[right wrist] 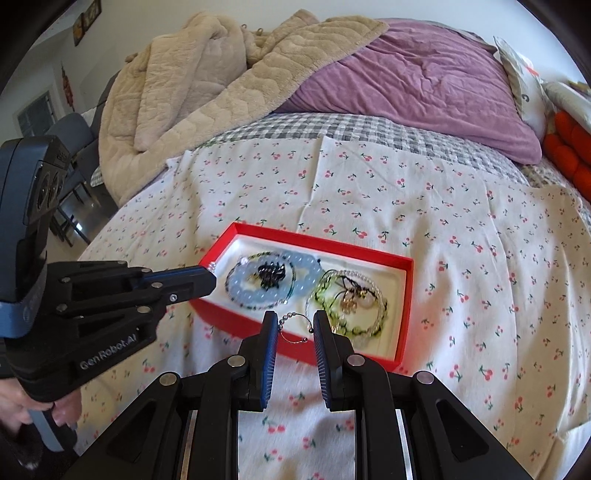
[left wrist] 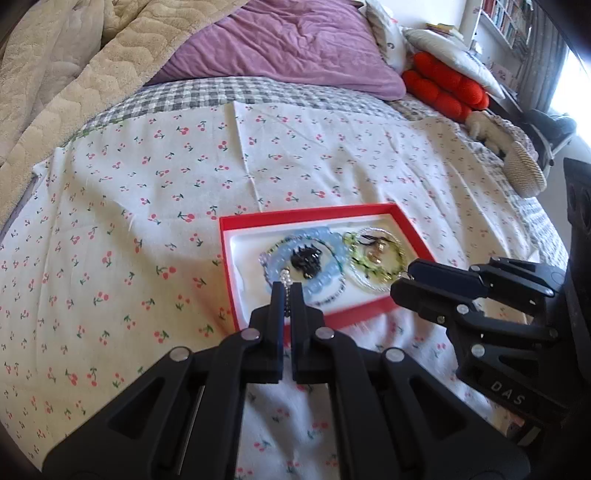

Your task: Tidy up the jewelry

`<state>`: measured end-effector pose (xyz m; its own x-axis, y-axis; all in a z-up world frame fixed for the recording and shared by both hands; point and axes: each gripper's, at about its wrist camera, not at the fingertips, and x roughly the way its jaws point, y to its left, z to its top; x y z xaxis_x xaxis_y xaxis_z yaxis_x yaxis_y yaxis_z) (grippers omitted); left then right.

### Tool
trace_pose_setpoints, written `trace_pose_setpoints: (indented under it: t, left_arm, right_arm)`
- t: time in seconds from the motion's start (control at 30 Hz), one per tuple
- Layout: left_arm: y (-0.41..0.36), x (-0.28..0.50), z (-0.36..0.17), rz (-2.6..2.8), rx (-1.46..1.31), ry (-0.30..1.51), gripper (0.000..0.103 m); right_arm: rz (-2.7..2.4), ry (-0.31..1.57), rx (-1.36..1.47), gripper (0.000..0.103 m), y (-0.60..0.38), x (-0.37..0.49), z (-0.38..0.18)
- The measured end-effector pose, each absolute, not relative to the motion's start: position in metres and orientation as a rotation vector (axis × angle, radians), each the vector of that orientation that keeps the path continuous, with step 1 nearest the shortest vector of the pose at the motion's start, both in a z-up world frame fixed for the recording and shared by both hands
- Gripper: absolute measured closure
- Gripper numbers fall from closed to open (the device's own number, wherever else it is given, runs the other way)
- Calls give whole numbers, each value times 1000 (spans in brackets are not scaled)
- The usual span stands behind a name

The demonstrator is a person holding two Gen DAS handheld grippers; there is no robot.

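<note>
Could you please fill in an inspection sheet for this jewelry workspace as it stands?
Surface: cherry-print cloth spread over a checked bedsheet.
Job's things: red box holding a blue bead bracelet, a black piece inside it, and a green bracelet.
Clutter: beige blanket, purple pillow, red cushion.
Grippers: left gripper shut on a pearl-tipped chain; right gripper appears to clamp a silver bead loop, held above the box's near edge.
Cables: nothing seen.
Surroundings: bookshelf beyond the bed.
</note>
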<state>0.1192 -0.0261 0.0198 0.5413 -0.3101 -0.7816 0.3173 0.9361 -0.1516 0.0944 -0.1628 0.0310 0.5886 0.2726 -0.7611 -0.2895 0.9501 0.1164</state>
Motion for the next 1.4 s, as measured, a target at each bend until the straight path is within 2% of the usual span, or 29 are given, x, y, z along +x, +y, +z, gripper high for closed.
trace_pose_setpoints:
  t: [0.5, 0.6, 0.7, 0.73, 0.77, 0.8, 0.87, 0.97, 1.13, 1.3, 1.4]
  left_arm:
    - [-28, 139, 8, -336, 22, 955, 99]
    - [-30, 139, 10, -339, 38, 950, 87]
    - [-31, 137, 13, -340, 50, 940, 76]
    - [-31, 135, 15, -341, 53, 937, 75]
    - [-31, 134, 16, -342, 57, 935, 75]
    - [-31, 133, 18, -343, 59, 932, 74]
    - [-30, 130, 21, -339, 67, 925, 69]
    - [-27, 124, 25, -328, 78, 909, 54]
    - [-22, 114, 27, -304, 91, 916, 44]
    - [-13, 101, 30, -262, 80, 917, 23]
    - [-10, 92, 31, -238, 85, 929, 18]
  right_arm:
    - [343, 933, 25, 81, -169, 121, 15]
    - [344, 952, 33, 80, -170, 123, 14]
    - [333, 950, 35, 74, -172, 123, 16]
    - [333, 950, 40, 64, -173, 123, 17]
    - [331, 948, 47, 47, -175, 122, 18]
    - [326, 934, 58, 44, -177, 120, 20]
    - [322, 912, 57, 43, -179, 116, 25]
    - [315, 897, 55, 43, -181, 112, 31]
    - [280, 903, 55, 42, -190, 102, 34]
    - [229, 915, 37, 32, -195, 88, 35]
    - [197, 922, 15, 22, -193, 79, 37]
